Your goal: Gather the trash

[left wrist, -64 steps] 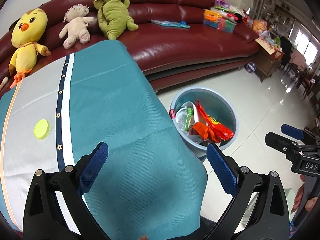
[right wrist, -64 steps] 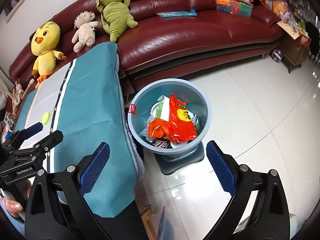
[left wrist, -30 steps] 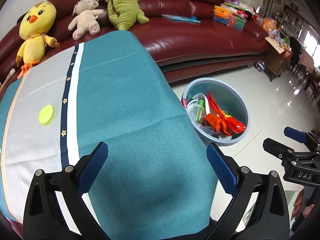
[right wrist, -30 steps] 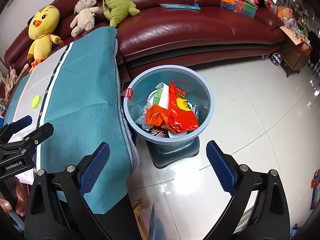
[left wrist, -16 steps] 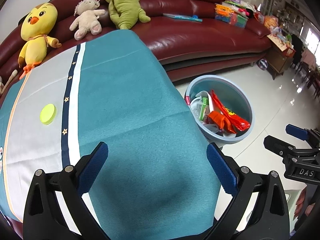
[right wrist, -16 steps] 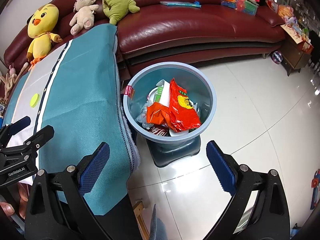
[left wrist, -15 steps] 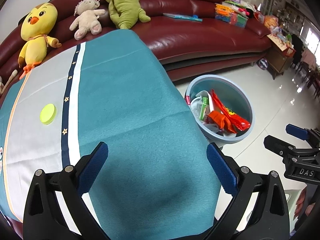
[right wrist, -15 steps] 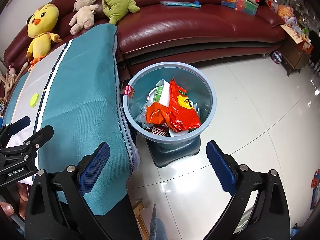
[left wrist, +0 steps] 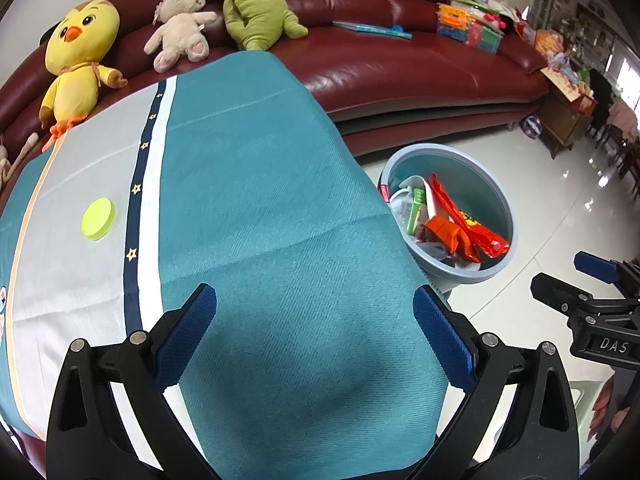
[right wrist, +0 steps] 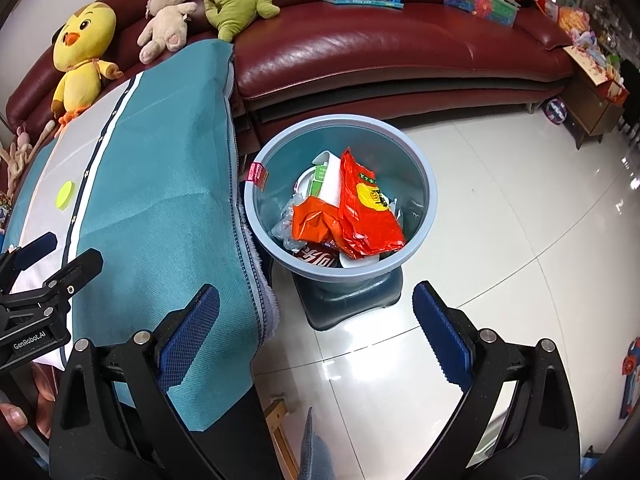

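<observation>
A blue trash bin [right wrist: 424, 184] stands on the floor beside the table, holding red and orange snack wrappers [right wrist: 362, 204] and other trash. It also shows in the left wrist view [left wrist: 500, 192]. A yellow-green round lid [left wrist: 98, 217] lies on the teal and white tablecloth [left wrist: 260, 200]; it is also in the right wrist view [right wrist: 65, 195]. My left gripper [left wrist: 314, 332] is open and empty above the near end of the table. My right gripper [right wrist: 316, 332] is open and empty above the floor, near the bin.
A dark red sofa [right wrist: 400, 48] runs along the back with a yellow chick toy [left wrist: 78, 60], a beige plush [left wrist: 180, 36], a green plush [left wrist: 256, 4], a book and toy boxes. Glossy white tile floor [right wrist: 520, 240] lies right of the bin.
Both grippers have drifted back and up a little, so the table and bin look slightly farther. Both stay open and empty.
</observation>
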